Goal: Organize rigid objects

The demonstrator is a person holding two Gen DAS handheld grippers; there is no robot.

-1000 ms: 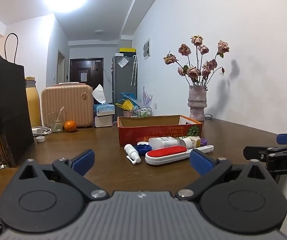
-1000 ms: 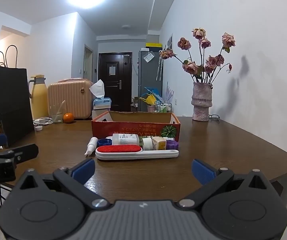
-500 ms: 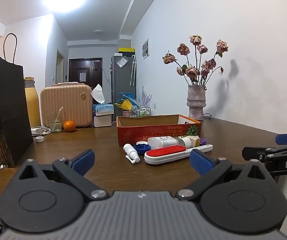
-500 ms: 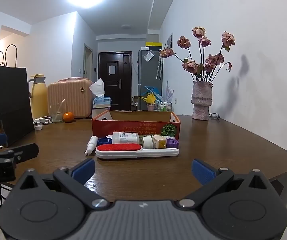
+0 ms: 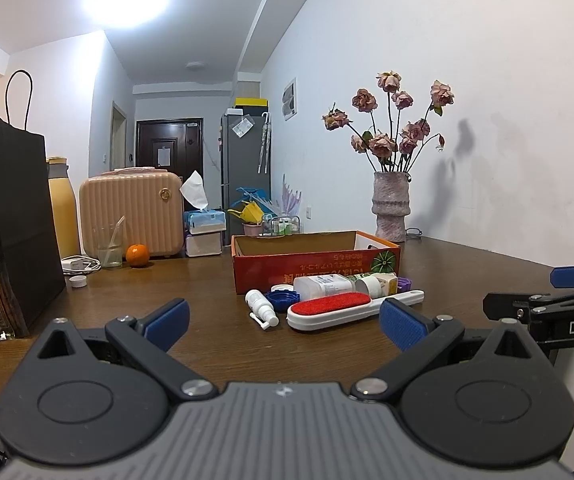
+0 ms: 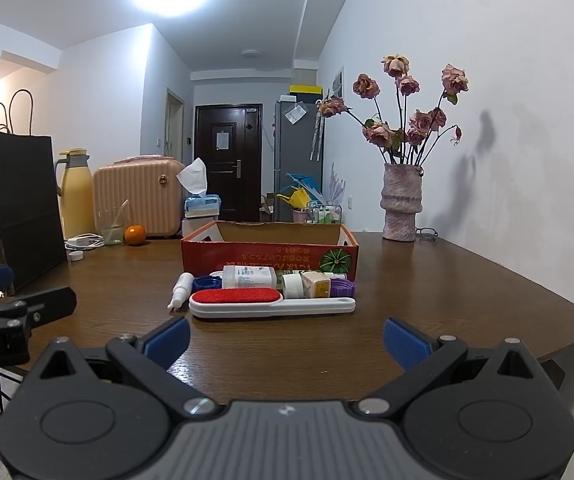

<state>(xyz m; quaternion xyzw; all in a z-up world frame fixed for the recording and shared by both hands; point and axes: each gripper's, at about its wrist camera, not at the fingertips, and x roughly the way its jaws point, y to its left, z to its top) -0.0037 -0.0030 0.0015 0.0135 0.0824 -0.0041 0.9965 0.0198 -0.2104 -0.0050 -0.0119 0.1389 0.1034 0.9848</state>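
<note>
A: How far along does the sorting look?

B: Barely begun, by the look of it. The red cardboard box [image 6: 269, 250] stands open on the brown surface [image 6: 427, 292], and nothing shows above its rim, though its floor is hidden from both cameras. Everything else lies in a row just in front of it.

A: What is in that row?

B: A lint brush [image 6: 271, 303] with a red pad and white handle lies nearest the cameras. Behind it are a small white spray bottle [image 6: 180, 289] on its side, a blue cap [image 6: 207, 282], a white pill bottle [image 6: 249, 276] lying down, a small yellowish box [image 6: 316, 284] and a purple cap [image 6: 343, 287]. They crowd against one another and against the box front.

A: And the two tools?

B: The left gripper [image 5: 283, 322] hangs short of the row with its jaws spread wide and nothing between them. The right gripper [image 6: 285, 338] does the same, facing the lint brush squarely, well apart from it.

A: So what remains?

B: Probably all of it: each item would need lifting into the box. The lint brush lies in front, so it seems the natural first pick.
</note>
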